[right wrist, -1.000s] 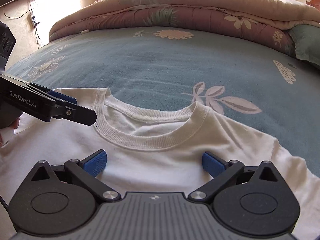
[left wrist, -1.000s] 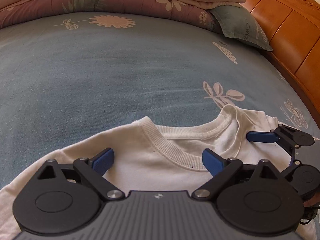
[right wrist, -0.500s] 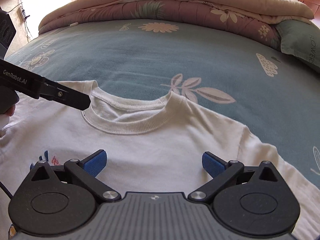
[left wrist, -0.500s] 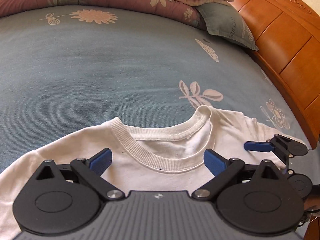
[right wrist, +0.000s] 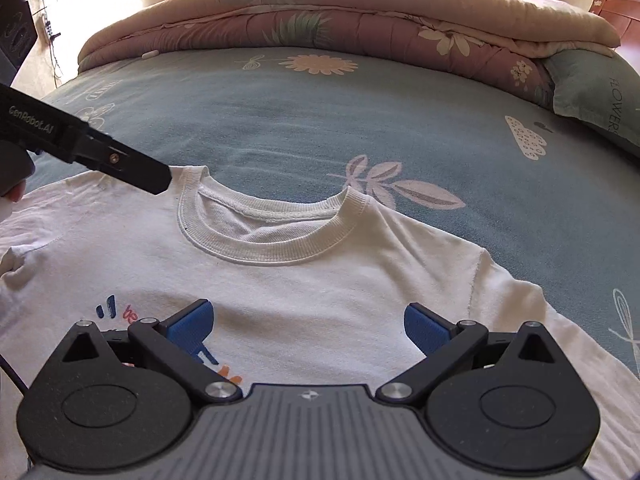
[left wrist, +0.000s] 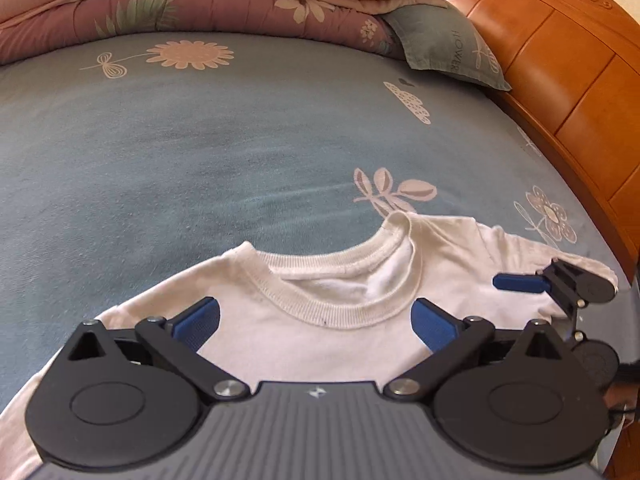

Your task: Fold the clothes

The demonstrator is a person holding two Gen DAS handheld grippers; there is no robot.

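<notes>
A white T-shirt [right wrist: 312, 280] with a ribbed collar [right wrist: 276, 254] and a small coloured print [right wrist: 120, 312] lies face up and flat on the blue bed sheet. My right gripper [right wrist: 306, 326] hovers open over its chest, nothing between the blue pads. In the left wrist view the same T-shirt [left wrist: 320, 332] shows collar first, and my left gripper [left wrist: 316, 320] stands open above it just below the collar [left wrist: 336, 312]. The other gripper's blue-tipped finger [left wrist: 520, 282] reaches over the shirt's right shoulder. The left gripper's black finger [right wrist: 120, 164] crosses the left shoulder in the right wrist view.
A blue flowered sheet [left wrist: 200, 160] covers the bed beyond the shirt. A folded pink quilt [right wrist: 340, 20] lies along the far side, with a grey-green pillow [left wrist: 444, 48] beside it. An orange wooden headboard [left wrist: 560, 80] borders the right edge.
Both grippers have pulled back from the collar toward the shirt's chest; more of the shirt and its print now shows. Both stayed open throughout.
</notes>
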